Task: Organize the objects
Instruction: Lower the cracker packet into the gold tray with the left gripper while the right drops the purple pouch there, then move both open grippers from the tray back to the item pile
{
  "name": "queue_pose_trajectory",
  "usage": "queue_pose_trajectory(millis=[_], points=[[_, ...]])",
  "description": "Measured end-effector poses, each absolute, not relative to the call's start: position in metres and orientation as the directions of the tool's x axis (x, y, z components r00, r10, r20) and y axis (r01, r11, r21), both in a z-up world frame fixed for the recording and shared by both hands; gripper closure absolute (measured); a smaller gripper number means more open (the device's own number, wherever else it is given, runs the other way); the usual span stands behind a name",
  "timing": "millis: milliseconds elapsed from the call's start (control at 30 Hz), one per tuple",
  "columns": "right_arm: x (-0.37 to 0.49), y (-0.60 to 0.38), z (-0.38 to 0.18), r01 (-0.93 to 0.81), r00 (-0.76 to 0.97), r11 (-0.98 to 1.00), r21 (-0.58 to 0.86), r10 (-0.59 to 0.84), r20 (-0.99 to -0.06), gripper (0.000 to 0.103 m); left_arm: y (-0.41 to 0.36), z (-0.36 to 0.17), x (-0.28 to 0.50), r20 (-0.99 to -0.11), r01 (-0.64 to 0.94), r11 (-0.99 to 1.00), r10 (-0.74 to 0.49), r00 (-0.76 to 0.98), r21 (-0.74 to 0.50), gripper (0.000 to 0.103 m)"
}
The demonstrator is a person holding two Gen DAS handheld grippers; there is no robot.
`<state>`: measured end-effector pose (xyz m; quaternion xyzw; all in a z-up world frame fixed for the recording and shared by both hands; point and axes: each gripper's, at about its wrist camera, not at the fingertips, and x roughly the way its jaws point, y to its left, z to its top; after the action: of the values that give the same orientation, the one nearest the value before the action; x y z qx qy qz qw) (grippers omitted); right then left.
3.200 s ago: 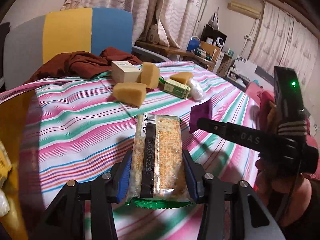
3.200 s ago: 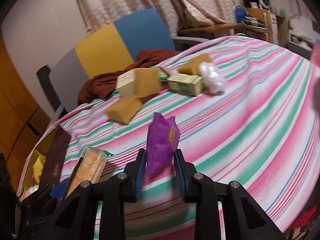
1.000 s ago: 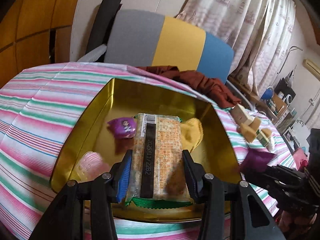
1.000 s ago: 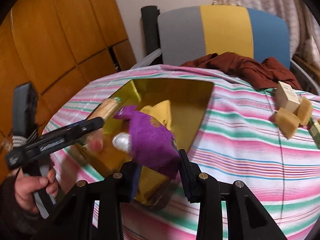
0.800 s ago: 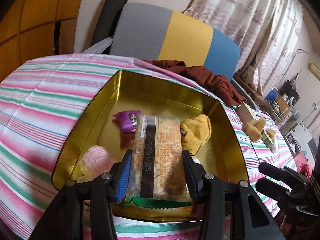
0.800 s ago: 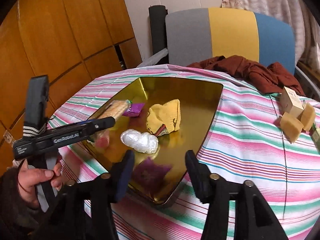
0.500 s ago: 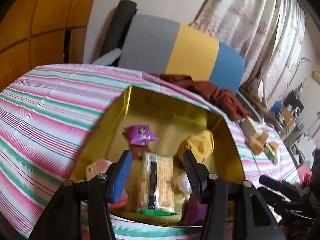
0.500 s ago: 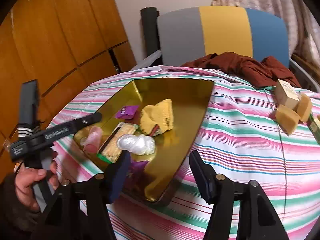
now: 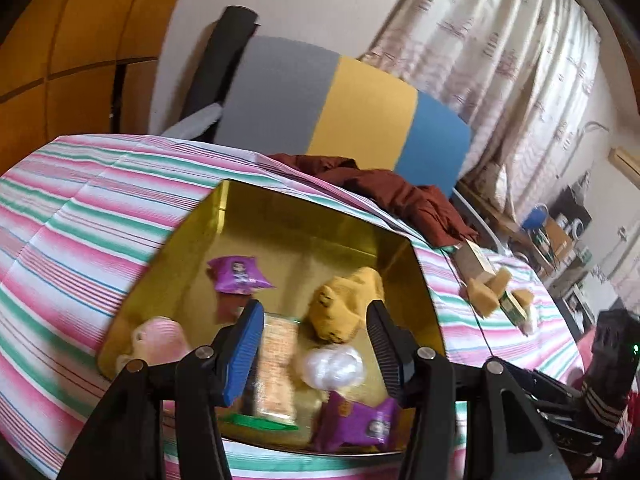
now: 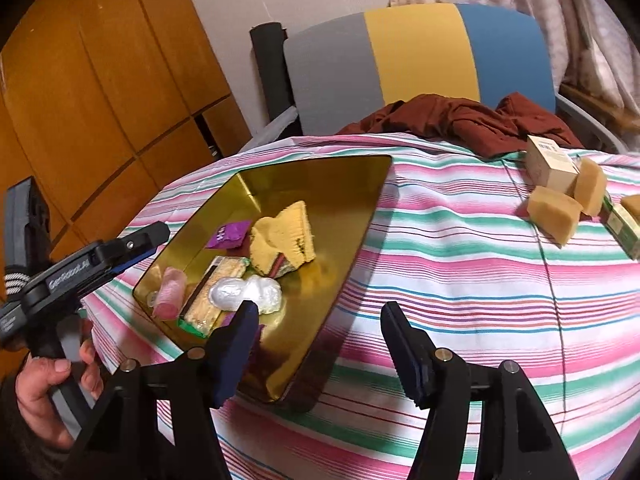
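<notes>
A gold tin point(image 9: 304, 216) point(image 10: 320, 176) lies on the striped tablecloth. In it lie a cracker packet point(image 9: 276, 364), a purple pouch point(image 9: 360, 420) at the near corner, a small purple packet point(image 9: 236, 276), a yellow knitted piece point(image 9: 348, 308), a white plastic bundle point(image 9: 332, 366) and a pink roll point(image 9: 160, 340). My left gripper point(image 9: 316, 344) hangs open just above the cracker packet, holding nothing. My right gripper point(image 10: 320, 344) stands over the tin's near right edge with its jaws opening and nothing between them. The left gripper point(image 10: 136, 246) also shows at the tin's left side.
Yellow sponges point(image 10: 554, 216), a cream box point(image 10: 552, 168) and a green box point(image 10: 624, 232) lie on the table at the right. A maroon cloth point(image 10: 460, 120) is bunched at the back edge before a grey, yellow and blue chair point(image 10: 420, 52). A hand point(image 10: 44, 384) grips the left tool.
The left gripper let go of the cracker packet into the tin and lifted back. The right gripper dropped the purple pouch into the tin's near corner and its jaws spread wider.
</notes>
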<state>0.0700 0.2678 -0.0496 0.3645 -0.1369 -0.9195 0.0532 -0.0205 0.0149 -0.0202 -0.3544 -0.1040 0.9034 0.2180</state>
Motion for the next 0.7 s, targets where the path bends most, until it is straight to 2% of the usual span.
queue_pose_trajectory(millis=[700], points=[[0.092,0.357,-0.065,-0.218,-0.748,-0.918,0.331,-0.061,-0.661,0.036,0.137,-0.013,0.02,-0.649,-0.595,-0.757,0.599,-0.469,-0.269,0.049]])
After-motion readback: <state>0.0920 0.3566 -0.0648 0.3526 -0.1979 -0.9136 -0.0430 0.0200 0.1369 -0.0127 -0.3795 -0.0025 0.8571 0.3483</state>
